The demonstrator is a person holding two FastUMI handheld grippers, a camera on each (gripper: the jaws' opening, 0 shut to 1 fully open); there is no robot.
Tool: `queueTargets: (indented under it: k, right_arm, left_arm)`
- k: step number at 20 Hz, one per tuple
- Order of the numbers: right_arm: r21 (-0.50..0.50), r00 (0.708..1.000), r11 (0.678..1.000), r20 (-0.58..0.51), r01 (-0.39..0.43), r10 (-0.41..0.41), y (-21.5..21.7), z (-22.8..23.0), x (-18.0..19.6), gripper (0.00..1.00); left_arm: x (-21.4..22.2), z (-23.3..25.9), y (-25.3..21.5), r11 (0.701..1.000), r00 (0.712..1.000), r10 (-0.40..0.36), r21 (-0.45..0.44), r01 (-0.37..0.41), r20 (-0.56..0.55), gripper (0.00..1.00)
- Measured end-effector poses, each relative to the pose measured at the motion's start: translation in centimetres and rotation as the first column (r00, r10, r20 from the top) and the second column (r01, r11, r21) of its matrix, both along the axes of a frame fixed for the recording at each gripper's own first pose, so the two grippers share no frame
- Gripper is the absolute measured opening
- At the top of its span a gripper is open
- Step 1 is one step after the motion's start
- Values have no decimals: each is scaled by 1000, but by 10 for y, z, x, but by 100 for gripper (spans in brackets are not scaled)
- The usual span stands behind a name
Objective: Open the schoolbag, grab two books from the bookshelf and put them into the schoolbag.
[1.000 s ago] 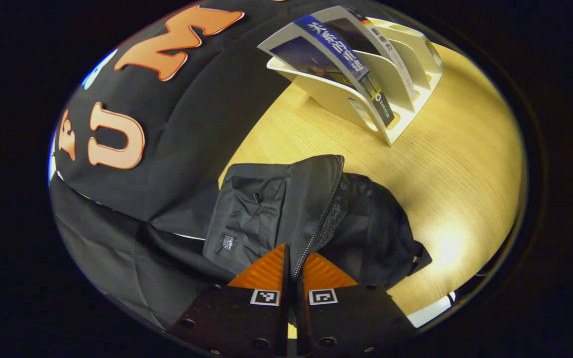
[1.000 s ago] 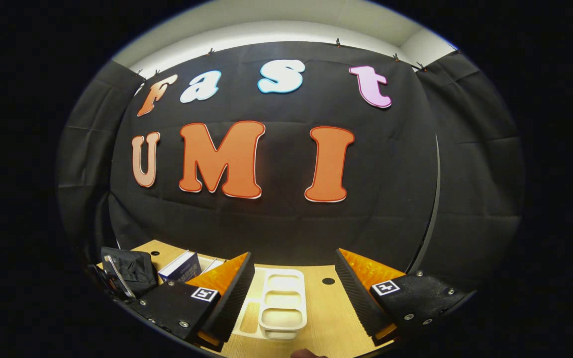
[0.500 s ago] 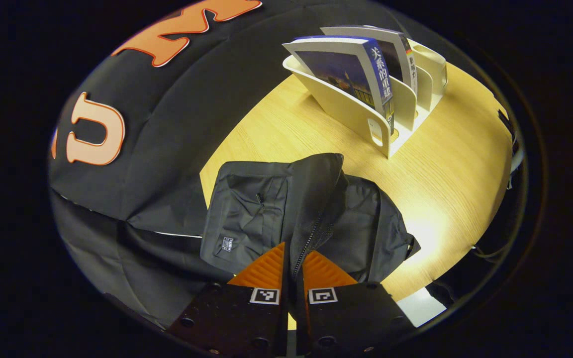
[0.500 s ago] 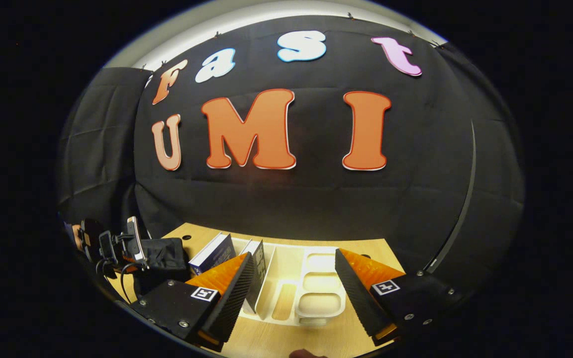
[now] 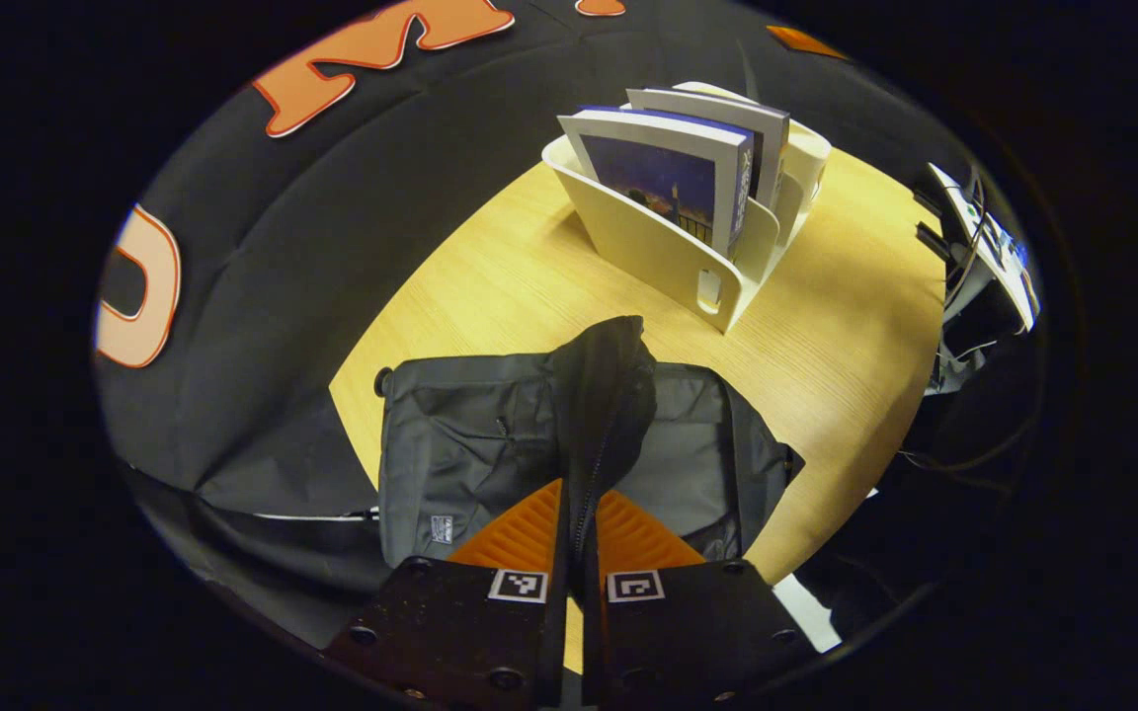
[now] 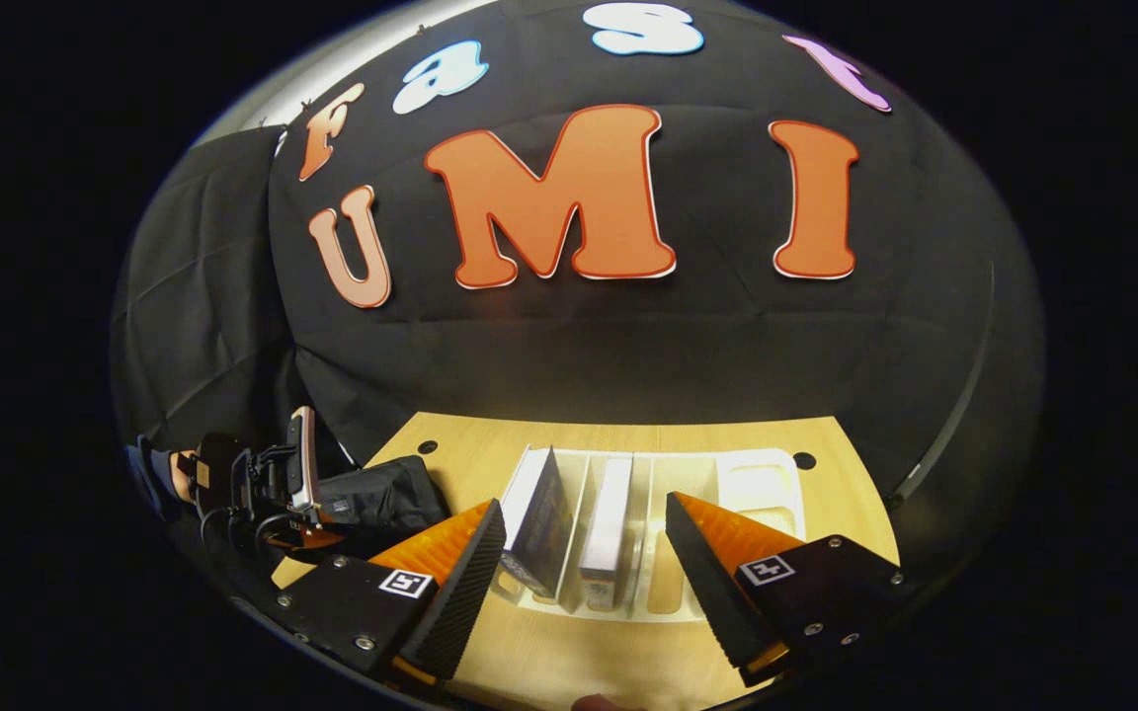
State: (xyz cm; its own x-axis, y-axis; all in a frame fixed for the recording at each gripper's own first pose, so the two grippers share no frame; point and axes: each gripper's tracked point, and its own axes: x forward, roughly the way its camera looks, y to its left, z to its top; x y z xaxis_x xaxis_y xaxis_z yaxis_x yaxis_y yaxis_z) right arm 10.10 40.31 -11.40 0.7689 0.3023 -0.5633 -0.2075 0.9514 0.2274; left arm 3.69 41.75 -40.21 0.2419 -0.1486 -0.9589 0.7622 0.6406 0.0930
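Observation:
The black schoolbag point(image 5: 470, 444) lies on the wooden table point(image 5: 855, 326), its zippered flap point(image 5: 604, 395) lifted upright. My left gripper point(image 5: 579, 504) is shut on that flap's zipper edge. Beyond stands a cream bookshelf point(image 5: 658, 247) holding two books, a blue-covered one point(image 5: 668, 183) in front and a second book point(image 5: 752, 123) behind. In the right gripper view my right gripper point(image 6: 584, 538) is open above the bookshelf point(image 6: 757, 484), with the blue book point(image 6: 539, 518) and the second book point(image 6: 609, 523) between its fingers' lines. The schoolbag point(image 6: 376, 494) and the left gripper point(image 6: 273, 479) appear at the left.
The black cloth wall point(image 6: 628, 365) closes the table's far side. A device with cables point(image 5: 974, 257) sits past the table's right edge in the left gripper view. Bare table surface point(image 5: 490, 286) lies between the bag and the shelf.
My right gripper has tilted down and moved toward the bookshelf, which now sits between its fingers. The left gripper has swung, still holding the bag's flap up.

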Motion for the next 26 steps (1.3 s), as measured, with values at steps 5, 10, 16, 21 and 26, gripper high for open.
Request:
queueTargets:
  k: [5,10,16,21,26]
  right_arm:
    - [-71,993,997,-118,20,-28,45,-1,16,97]
    - [-96,955,994,-295,-43,13,78,-16,24,97]
    - [-117,874,979,-477,-168,93,100,-55,41,97]
    - [-65,758,974,-640,-215,125,111,-104,53,97]
    - [-107,693,968,-716,-229,84,105,-139,56,88]
  left_arm:
    - [20,20,9,992,997,-47,-120,40,-58,8]
    - [33,42,14,981,993,-101,-173,90,-57,8]
    - [34,43,19,985,995,-76,-163,65,-66,3]
    - [36,43,18,989,995,-56,-139,45,-78,3]
    - [37,40,17,992,995,-33,-122,21,-98,3]
